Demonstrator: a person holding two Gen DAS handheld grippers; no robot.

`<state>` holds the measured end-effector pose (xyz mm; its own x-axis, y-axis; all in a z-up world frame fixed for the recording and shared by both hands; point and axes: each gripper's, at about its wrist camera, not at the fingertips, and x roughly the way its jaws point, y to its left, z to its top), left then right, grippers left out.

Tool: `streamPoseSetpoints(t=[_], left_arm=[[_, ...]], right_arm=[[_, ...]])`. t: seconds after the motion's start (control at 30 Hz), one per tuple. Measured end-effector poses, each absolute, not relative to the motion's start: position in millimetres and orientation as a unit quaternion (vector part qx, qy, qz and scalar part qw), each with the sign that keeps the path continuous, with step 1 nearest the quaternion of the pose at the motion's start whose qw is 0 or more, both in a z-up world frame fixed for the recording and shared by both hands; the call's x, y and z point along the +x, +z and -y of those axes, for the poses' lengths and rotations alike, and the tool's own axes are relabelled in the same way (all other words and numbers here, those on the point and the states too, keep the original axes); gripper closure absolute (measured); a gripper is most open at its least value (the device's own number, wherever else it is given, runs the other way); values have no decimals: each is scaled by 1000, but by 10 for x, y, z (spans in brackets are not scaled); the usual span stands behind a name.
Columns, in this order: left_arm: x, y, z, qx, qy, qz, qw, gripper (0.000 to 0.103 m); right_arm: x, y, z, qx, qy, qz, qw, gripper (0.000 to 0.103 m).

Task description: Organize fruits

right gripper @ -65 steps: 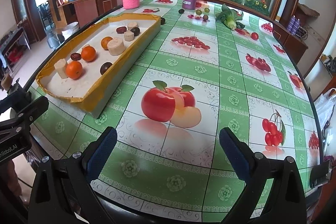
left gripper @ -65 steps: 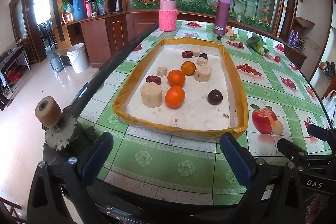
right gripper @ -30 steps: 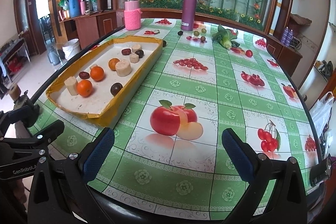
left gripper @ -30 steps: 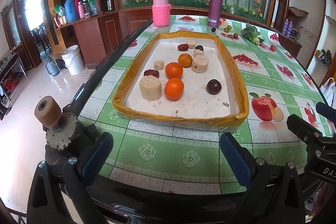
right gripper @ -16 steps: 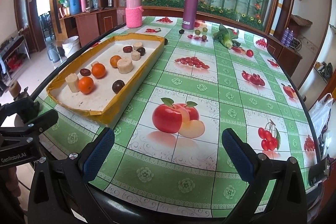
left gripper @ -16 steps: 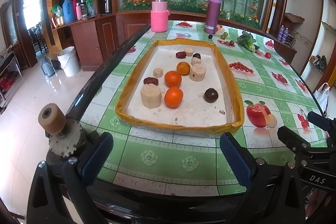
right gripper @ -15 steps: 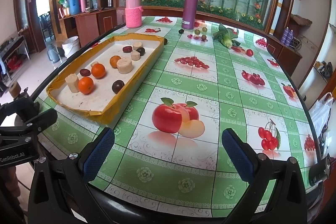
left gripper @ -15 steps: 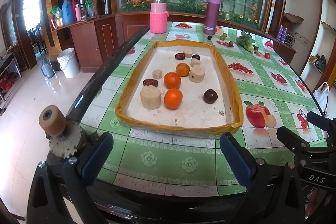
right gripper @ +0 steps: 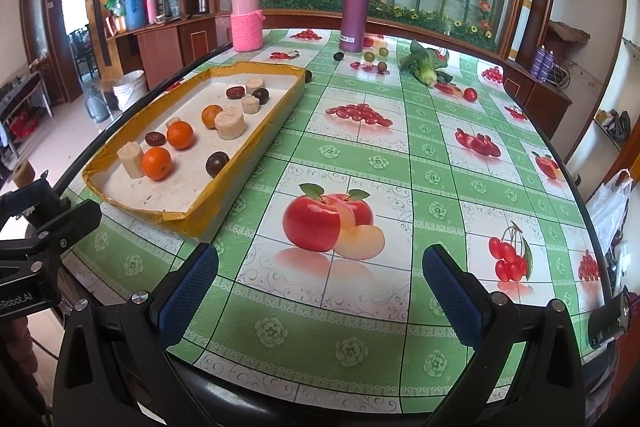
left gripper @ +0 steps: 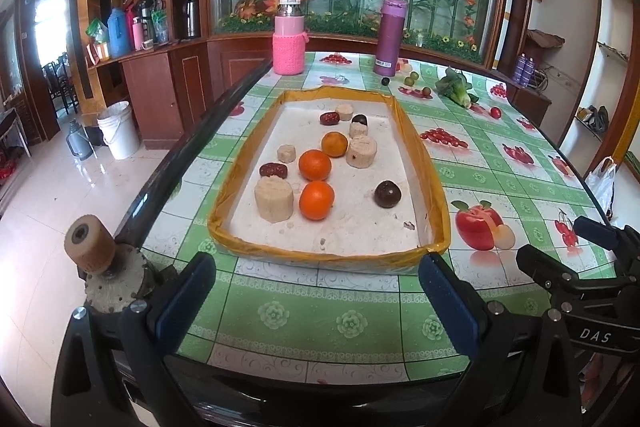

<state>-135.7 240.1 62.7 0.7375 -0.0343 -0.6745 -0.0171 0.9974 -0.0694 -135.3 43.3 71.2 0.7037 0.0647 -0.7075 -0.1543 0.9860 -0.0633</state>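
Left tool (left gripper: 312, 301) hovered over near counter (right gripper: 376, 155) edge, fingers spread wide, empty. Yellow-rimmed tray (left gripper: 436, 195) lay straight ahead of it, well apart, holding three oranges (left gripper: 316, 200), dark fruits (left gripper: 387, 193) and pale cylinders (left gripper: 274, 199). Right tool (right gripper: 320, 287) likewise wide open, empty, above printed apple; tray (right gripper: 240, 155) ahead to its left. Loose small fruits (right gripper: 370, 57) near purple bottle (right gripper: 354, 11), far side.

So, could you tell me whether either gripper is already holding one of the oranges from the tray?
No, both the left gripper and right gripper are open and empty, and all three oranges lie in the tray.
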Motion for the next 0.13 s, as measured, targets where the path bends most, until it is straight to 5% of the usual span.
streamPoseSetpoints(t=[0.13], left_arm=[[-1333, 602, -2412, -34, 2, -371, 928, 0]], right_arm=[[-1337, 701, -431, -61, 58, -382, 920, 0]])
